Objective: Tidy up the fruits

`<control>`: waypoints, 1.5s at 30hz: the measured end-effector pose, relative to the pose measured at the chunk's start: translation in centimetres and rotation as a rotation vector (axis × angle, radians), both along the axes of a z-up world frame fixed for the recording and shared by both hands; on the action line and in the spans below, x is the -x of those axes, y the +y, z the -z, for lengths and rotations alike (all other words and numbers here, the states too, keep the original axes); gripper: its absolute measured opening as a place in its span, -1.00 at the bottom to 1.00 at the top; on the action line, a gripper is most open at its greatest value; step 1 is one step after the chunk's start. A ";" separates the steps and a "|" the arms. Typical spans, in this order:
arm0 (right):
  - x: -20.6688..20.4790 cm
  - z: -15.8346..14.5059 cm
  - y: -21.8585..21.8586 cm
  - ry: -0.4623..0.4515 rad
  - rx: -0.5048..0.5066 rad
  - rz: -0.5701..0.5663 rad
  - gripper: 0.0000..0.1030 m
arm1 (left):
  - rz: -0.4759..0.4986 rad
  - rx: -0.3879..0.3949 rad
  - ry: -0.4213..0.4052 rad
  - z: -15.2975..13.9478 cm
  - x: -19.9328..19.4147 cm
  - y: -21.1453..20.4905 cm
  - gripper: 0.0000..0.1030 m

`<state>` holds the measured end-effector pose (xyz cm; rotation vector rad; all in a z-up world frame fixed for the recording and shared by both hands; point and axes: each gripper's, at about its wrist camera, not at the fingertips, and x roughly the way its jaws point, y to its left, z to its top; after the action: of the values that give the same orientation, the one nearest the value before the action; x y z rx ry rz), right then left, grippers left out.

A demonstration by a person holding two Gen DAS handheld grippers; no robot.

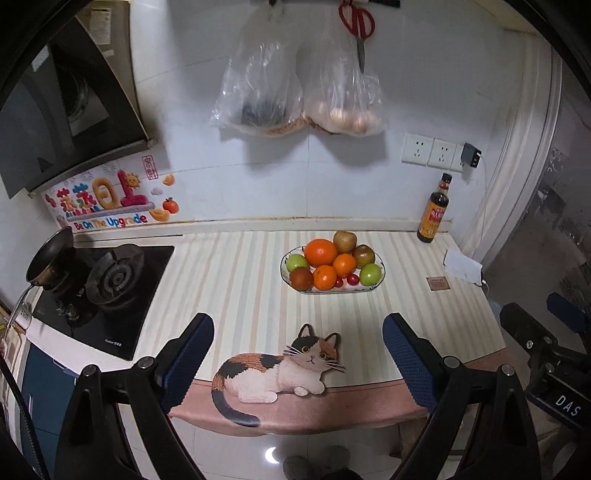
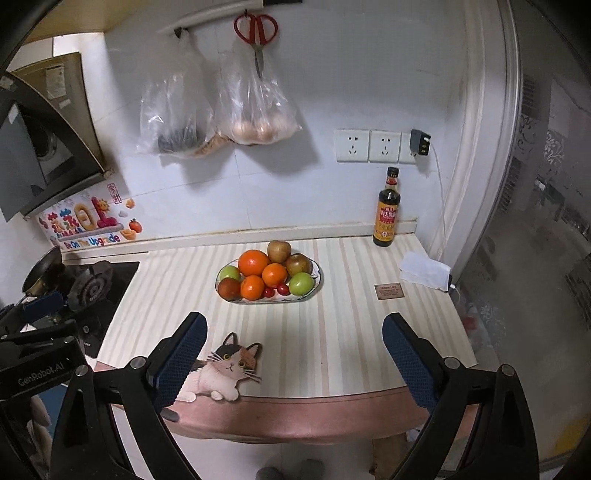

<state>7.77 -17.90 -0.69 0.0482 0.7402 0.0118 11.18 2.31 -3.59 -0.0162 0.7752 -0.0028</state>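
A glass fruit plate (image 1: 375, 286) (image 2: 317, 282) stands on the striped counter mat, holding oranges (image 1: 320, 252) (image 2: 253, 262), green apples (image 1: 370, 274) (image 2: 301, 283), brownish apples and small red tomatoes (image 1: 353, 279) (image 2: 282, 289). My left gripper (image 1: 298, 354) is open and empty, held over the counter's front edge, well short of the plate. My right gripper (image 2: 294, 350) is open and empty too, at the front edge, to the right of the left one. The right gripper's body shows at the right edge of the left wrist view.
A gas hob (image 1: 107, 291) with a small pan (image 1: 50, 260) lies at the left. A sauce bottle (image 1: 434, 210) (image 2: 387, 208), a white cloth (image 2: 424, 271) and a small card (image 2: 389, 291) sit at the right. Bags and scissors (image 2: 256, 33) hang on the wall. A cat picture (image 1: 280, 369) marks the mat's front.
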 end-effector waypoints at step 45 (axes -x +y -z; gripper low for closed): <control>-16.9 8.0 -1.5 0.209 0.006 -0.027 0.92 | -0.069 -0.042 0.190 6.9 -13.6 -1.3 0.99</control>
<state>24.63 -19.45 -8.70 0.0337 0.9502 0.0307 24.79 1.02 -10.44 -0.0027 0.9638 0.0813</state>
